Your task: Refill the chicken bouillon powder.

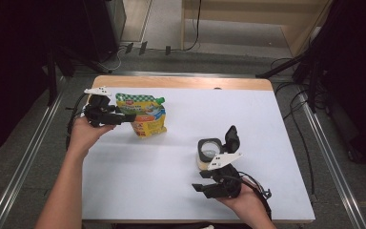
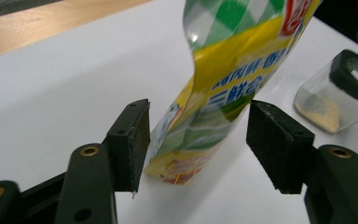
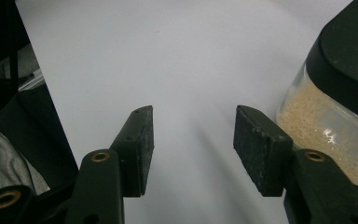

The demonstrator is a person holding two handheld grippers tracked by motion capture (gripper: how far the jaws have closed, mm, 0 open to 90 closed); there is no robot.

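Observation:
A yellow and green stand-up pouch (image 1: 145, 114) with a green cap stands on the white table (image 1: 171, 167) at the back left. My left gripper (image 1: 132, 117) reaches it from the left. In the left gripper view the pouch (image 2: 214, 93) is between the jaws of this gripper (image 2: 198, 144): the left pad (image 2: 137, 140) is at its edge, the right pad (image 2: 272, 144) stands off it. A glass jar (image 1: 208, 151) of beige powder, its black lid flipped up, stands front right. My right gripper (image 1: 199, 180) is just in front of it, open and empty (image 3: 193, 126), with the jar (image 3: 321, 130) beside its right jaw.
The jar (image 2: 324, 105) is also seen beyond the pouch in the left gripper view. The table's wooden far edge (image 1: 181, 82) runs behind the pouch. Metal rails and cables lie on the floor on both sides.

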